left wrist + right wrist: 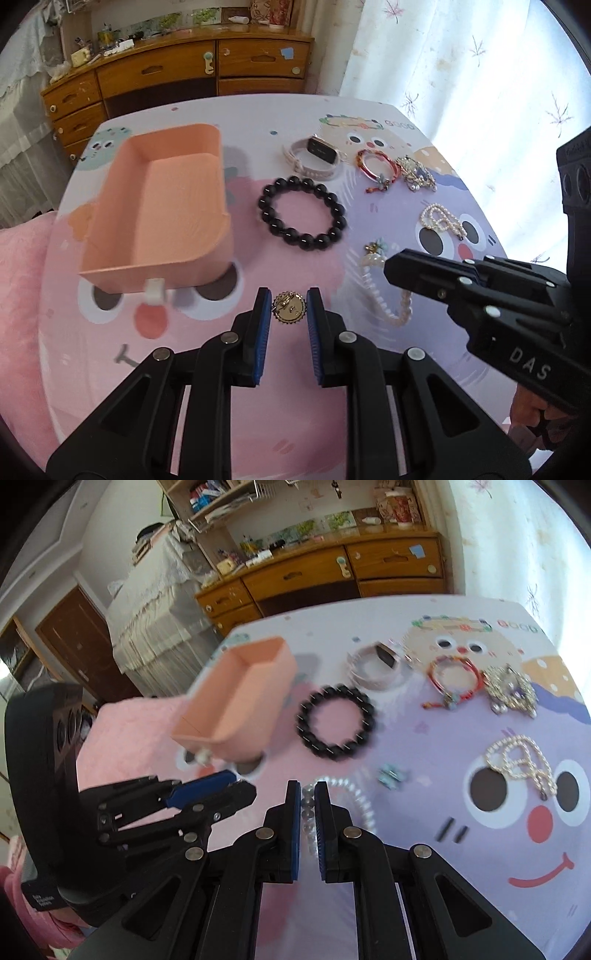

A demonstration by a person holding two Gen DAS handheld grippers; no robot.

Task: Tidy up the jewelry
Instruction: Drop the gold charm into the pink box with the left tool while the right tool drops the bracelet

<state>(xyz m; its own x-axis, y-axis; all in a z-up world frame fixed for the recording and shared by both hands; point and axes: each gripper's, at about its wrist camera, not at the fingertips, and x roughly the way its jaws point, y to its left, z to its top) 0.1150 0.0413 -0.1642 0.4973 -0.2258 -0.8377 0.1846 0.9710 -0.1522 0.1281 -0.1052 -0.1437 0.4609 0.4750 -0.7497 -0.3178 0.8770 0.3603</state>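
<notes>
Left tool [288,301]: blue-padded fingers [263,314] stand apart on either side of a gold round brooch [289,308] lying on the surface [207,369]. A small gap shows on each side of the brooch; the fingers bracket it without gripping.

Right tool [306,794]: fingers drawn narrow with only a slim gap, set over one end of a pearl hair clip [347,797]. A few beads show in the gap between the pads [295,823]; whether the pads actually pinch them cannot be told, as this view is blurred.

Pink open box [162,210]: sits on the left half of the surface, a white tag at its near wall. Interior holds nothing visible.

Remaining jewelry, all on the surface to the right of the box:
- Black bead bracelet [303,214], just beside the box.
- Watch with pale strap [317,157], beyond the black bracelet.
- Red cord bracelet [376,168], right of the watch.
- Silver ornament cluster [415,173], touching or just beside the red cord bracelet.
- Small pearl strand [441,219], heaped nearer the right edge.
- Pearl hair clip with a small blue-green flower at its far end, under the right tool's body.

Wooden dresser [177,70] stands beyond the surface, curtain [461,74] to its right
</notes>
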